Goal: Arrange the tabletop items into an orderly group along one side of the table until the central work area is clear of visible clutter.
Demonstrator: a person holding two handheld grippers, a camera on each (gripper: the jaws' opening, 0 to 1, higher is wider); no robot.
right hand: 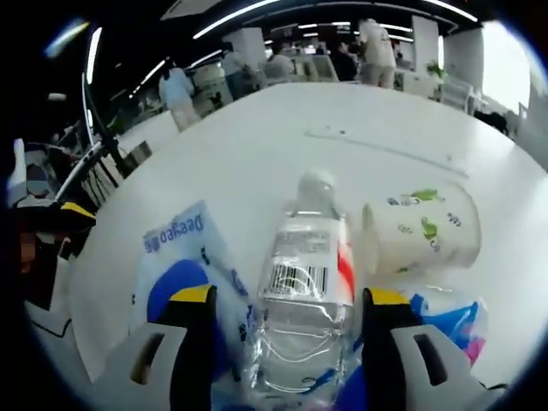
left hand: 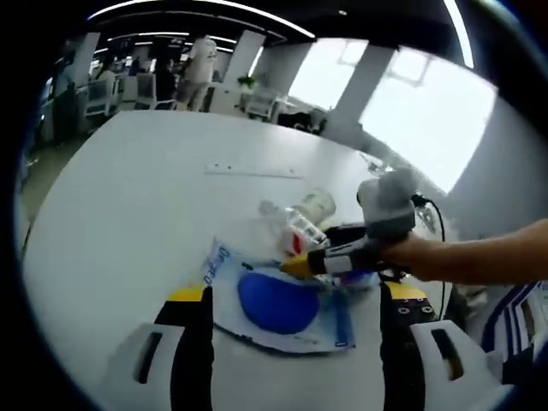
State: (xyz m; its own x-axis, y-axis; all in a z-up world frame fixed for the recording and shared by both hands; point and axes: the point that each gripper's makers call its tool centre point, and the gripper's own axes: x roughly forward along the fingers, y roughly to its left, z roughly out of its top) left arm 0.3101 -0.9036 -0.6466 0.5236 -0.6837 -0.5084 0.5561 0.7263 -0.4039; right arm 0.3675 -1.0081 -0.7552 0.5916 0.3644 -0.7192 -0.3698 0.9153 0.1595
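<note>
Left gripper (left hand: 294, 318): its black jaws with yellow tips rise from the bottom of the left gripper view, spread wide with nothing between them, hovering over the near edge of the blue-and-white plastic packet.
Right gripper (right hand: 289, 301): in the right gripper view its yellow-tipped jaws stand on either side of the clear plastic water bottle's lower body; whether the pads are actually pressing the bottle cannot be told. In the left gripper view this same tool (left hand: 295, 266) reaches in from the right, held by a person's hand (left hand: 411, 254), its tip at the bottle.
Clear plastic water bottle (right hand: 306, 282): lies on its side in the lower centre of the right gripper view, white cap pointing up-frame, barcode label with a red stripe facing up. In the left gripper view it sits mid-frame (left hand: 287, 224).
White paper cup with green print (right hand: 421, 229): lies on its side just right of the bottle, touching or nearly touching it; seen at centre-right of the left gripper view (left hand: 313, 205).
Blue-and-white plastic packet (left hand: 274, 300): flat on the table below the bottle in the left gripper view, blue lettering along one edge; at lower left of the right gripper view (right hand: 180, 261).
Second crinkled blue, white and pink wrapper (right hand: 449, 317): lower right of the right gripper view, below the cup.
White table (left hand: 145, 197): broad, round-edged, bare across its upper left.
Background: people (right hand: 178, 92) standing among desks at the top of both views.
</note>
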